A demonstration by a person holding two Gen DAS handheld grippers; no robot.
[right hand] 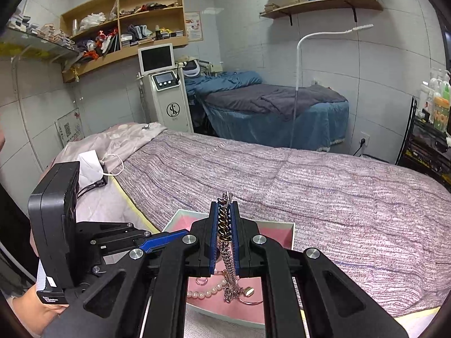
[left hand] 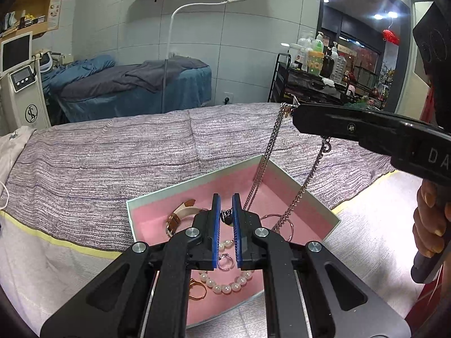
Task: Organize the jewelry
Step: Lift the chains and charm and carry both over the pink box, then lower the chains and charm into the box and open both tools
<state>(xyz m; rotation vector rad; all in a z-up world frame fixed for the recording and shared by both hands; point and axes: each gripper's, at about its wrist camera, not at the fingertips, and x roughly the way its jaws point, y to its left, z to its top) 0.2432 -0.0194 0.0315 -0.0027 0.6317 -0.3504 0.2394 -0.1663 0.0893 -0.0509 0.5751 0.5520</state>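
A box with a pink lining [left hand: 282,186] lies on the striped bedspread [left hand: 112,155]. In it are a pearl bracelet [left hand: 225,287], a pink-stoned ring [left hand: 225,262], a gold ring [left hand: 197,290], a brown-strap watch [left hand: 180,214] and a thin bangle [left hand: 290,225]. My left gripper [left hand: 227,214] hovers over the box, narrowly open around a small dark charm [left hand: 227,215]. My right gripper [right hand: 225,219] is shut on a silver chain [right hand: 224,225], held above the box [right hand: 282,231]; its two ends hang into the box in the left wrist view [left hand: 265,169].
A white paper bag [right hand: 88,166] and a pillow lie at the bed's left end. A second bed with blue covers [right hand: 282,107], a white machine [right hand: 166,98], a floor lamp [right hand: 298,70] and a black trolley with bottles [left hand: 318,76] stand behind.
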